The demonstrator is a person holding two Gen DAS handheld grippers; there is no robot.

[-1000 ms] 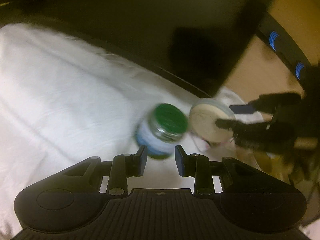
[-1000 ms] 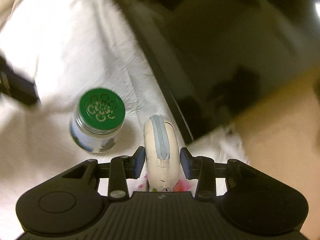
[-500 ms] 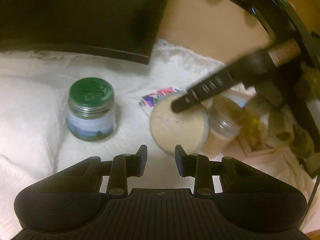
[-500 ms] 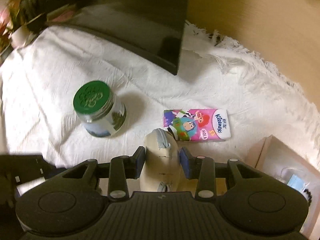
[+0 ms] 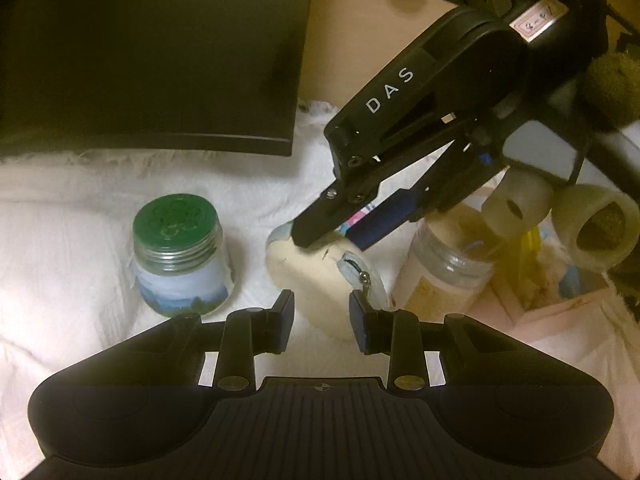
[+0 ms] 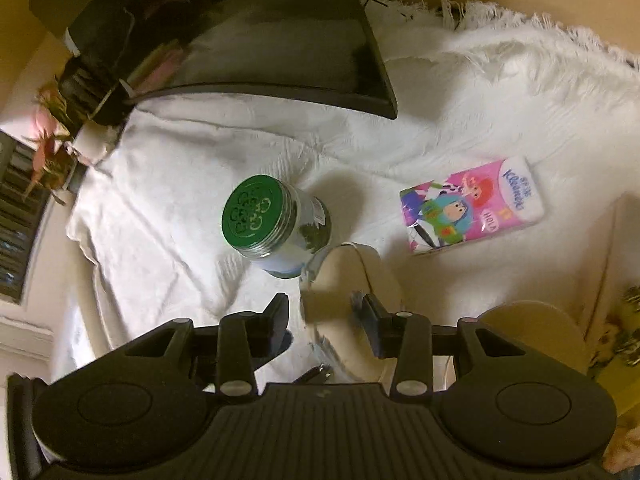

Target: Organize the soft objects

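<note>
**Beige pouch between two grippers on a white cloth**

On the white cloth (image 6: 168,208), which is woven, wrinkled and fringed at its far edge, a beige round pouch (image 5: 316,276) with a grey-blue zip band and a small metal pull sits between a jar and a tub. In the left wrist view the right gripper (image 5: 332,236) comes down from the upper right, its black body lettered "DAS" in white with a small pink label too blurred to read; its two fingers lie on the top of the pouch, close together, but whether they pinch it cannot be told from this view. In the right wrist view the right gripper (image 6: 325,312) has its fingers spread, the pouch (image 6: 352,292) lying toward the right finger and the left finger clear of it. The left gripper (image 5: 321,314) is spread too, its fingers on either side of the pouch's near edge, with a gap at the left finger; contact at the right finger cannot be told.

A glass jar (image 6: 276,224) with a green metal screw lid embossed with a flower pattern stands just left of the pouch; its label shows a blue and green landscape, with no legible words. A pink tissue pack (image 6: 472,208) lies flat beyond, printed with cartoon figures, "Kleenex" and "HOLA". A clear plastic tub (image 5: 448,264) with a beige lid stands right of the pouch, partly hidden by the right gripper. A pinkish box (image 5: 560,308) at the right is cut off, its contents indistinct. A dark flat monitor (image 6: 248,40) stands at the back.
</note>
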